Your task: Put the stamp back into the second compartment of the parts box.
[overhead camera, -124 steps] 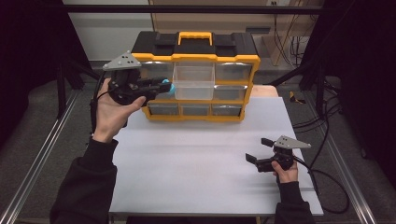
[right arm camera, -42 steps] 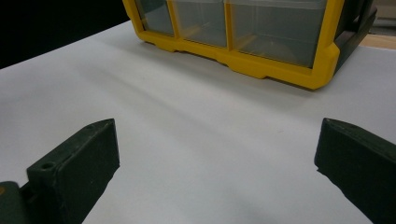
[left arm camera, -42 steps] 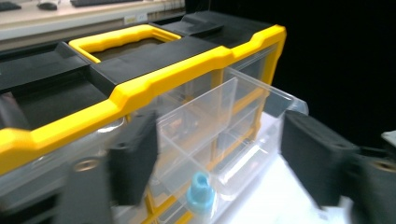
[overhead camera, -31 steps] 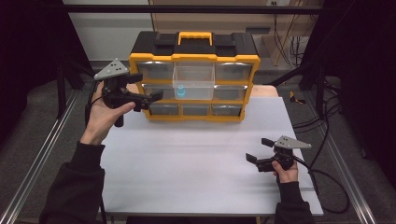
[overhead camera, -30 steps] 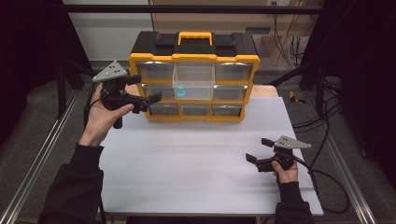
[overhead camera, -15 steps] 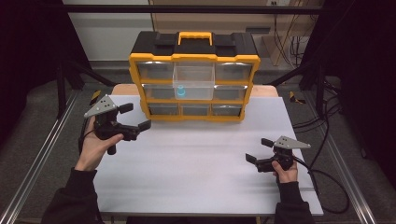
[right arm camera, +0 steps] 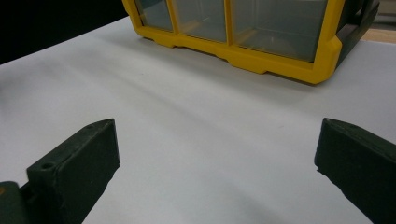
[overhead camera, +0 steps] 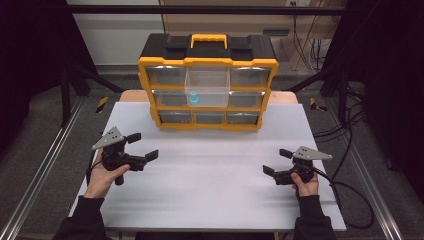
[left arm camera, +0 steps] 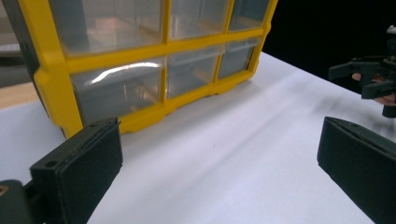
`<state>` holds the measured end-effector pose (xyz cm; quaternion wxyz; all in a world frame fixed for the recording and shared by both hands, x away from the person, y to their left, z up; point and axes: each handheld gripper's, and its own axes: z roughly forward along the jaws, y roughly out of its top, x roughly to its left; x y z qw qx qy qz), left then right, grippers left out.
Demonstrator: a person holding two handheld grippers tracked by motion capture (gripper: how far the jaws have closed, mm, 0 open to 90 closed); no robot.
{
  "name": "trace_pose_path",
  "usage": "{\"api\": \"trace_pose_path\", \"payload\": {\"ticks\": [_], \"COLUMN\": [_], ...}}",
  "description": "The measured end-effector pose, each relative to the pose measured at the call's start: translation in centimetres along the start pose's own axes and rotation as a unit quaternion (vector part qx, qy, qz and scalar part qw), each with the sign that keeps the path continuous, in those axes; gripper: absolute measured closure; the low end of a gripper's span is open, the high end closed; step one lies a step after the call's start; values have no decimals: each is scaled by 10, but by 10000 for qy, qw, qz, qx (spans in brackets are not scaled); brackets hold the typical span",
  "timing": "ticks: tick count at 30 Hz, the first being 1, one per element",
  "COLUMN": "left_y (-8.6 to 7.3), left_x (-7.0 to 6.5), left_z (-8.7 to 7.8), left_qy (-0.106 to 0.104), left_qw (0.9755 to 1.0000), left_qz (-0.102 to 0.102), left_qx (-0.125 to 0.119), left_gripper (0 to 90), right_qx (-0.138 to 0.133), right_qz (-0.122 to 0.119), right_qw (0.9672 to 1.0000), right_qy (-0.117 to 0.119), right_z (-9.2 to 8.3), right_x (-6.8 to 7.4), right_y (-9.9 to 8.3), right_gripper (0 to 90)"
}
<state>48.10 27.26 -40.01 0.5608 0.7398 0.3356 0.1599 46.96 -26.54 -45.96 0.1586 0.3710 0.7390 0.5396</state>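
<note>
A yellow and black drawer organizer [overhead camera: 208, 80] stands at the back middle of the white table [overhead camera: 215, 200]. Its upper middle clear drawer [overhead camera: 207, 82] is pulled out, and a small blue object [overhead camera: 194, 98] lies inside. My left gripper [overhead camera: 143, 145] rests low at the front left, open and holding nothing. At the front right my right gripper [overhead camera: 276, 162] is open and also holds nothing. In the left gripper view the jaws of that gripper [left arm camera: 219, 149] stand wide apart before the organizer's [left arm camera: 140, 51] lower drawers. The right gripper [right arm camera: 217, 149] faces the organizer's base [right arm camera: 261, 53].
Metal rails run along both sides of the table. Cables trail off the right edge [overhead camera: 345, 185]. In the left gripper view the other hand's gripper [left arm camera: 369, 81] shows far off at the right. White tabletop lies between the two grippers.
My left gripper let go of the blue object in the pulled-out drawer, drew back from the organizer and came down to the table's front left. The right gripper has stayed put.
</note>
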Motion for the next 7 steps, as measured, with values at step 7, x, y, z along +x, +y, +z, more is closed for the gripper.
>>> {"api": "trace_pose_path", "payload": {"ticks": [7], "left_y": [-23], "left_x": [5], "left_z": [1], "left_qy": [-38], "left_qw": [9998], "left_qz": [-23], "left_qx": [190], "left_gripper": [0], "right_qx": [-6], "right_qz": [0], "right_qw": [10000], "right_qy": [-8], "right_z": [0], "right_x": [0], "right_y": [-1], "right_gripper": [4]}}
